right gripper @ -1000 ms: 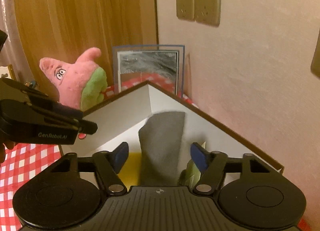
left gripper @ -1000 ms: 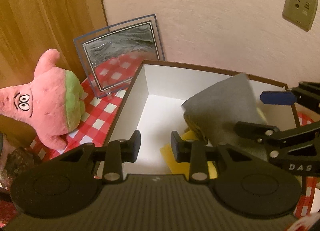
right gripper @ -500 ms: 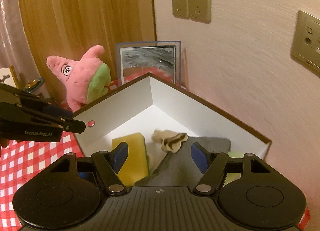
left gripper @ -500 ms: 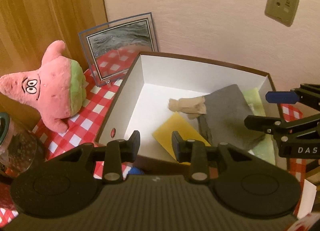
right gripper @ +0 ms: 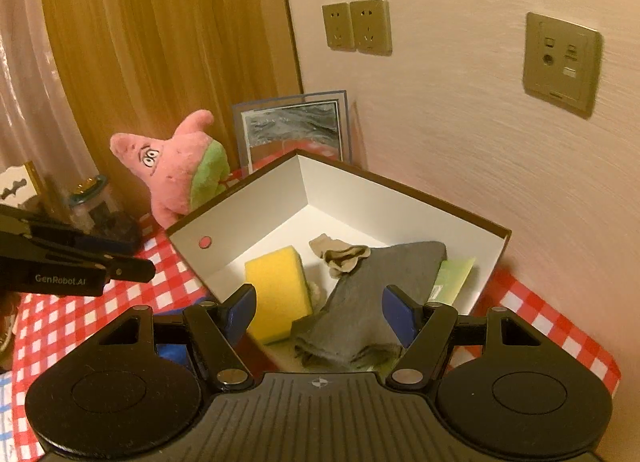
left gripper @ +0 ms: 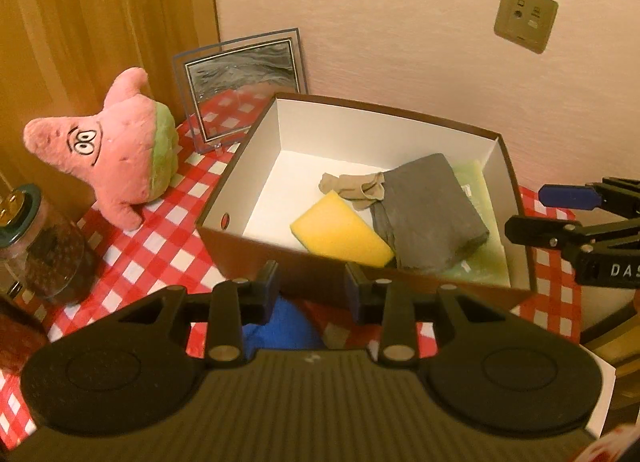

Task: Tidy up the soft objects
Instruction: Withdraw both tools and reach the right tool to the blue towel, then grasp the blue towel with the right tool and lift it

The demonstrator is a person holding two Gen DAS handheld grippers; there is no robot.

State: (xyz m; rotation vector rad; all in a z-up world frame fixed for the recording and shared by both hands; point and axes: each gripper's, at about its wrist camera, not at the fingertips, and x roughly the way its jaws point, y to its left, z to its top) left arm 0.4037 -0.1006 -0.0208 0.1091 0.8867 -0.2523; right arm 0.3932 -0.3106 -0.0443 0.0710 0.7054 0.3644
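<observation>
— Box contents first: what lies in the brown cardboard box with white inner walls (left gripper: 256, 150)?

— Near its front wall a yellow rectangular sponge (left gripper: 340, 232); just right of it a folded grey cloth (left gripper: 430, 210), with a crumpled beige stocking (left gripper: 354, 186) touching the cloth's far left edge; a pale green sheet (left gripper: 478, 182) lies under the cloth, against the right wall.

— And the grippers?

— The left gripper (left gripper: 312, 286) hangs near the box's front wall, jaws parted a little with nothing between them; a blue soft thing (left gripper: 286, 324) lies on the red-and-white checked tablecloth (left gripper: 160, 246) below it; the right gripper (right gripper: 318, 312) hovers over the box's near right corner, jaws wide apart and empty.

— Anything outside the box?

— A pink star-shaped plush toy with green shorts (left gripper: 108, 150) stands left of the box; a glass picture frame (left gripper: 240, 82) leans at the far wall; a glass jar (left gripper: 44, 246) sits at the near left.
</observation>
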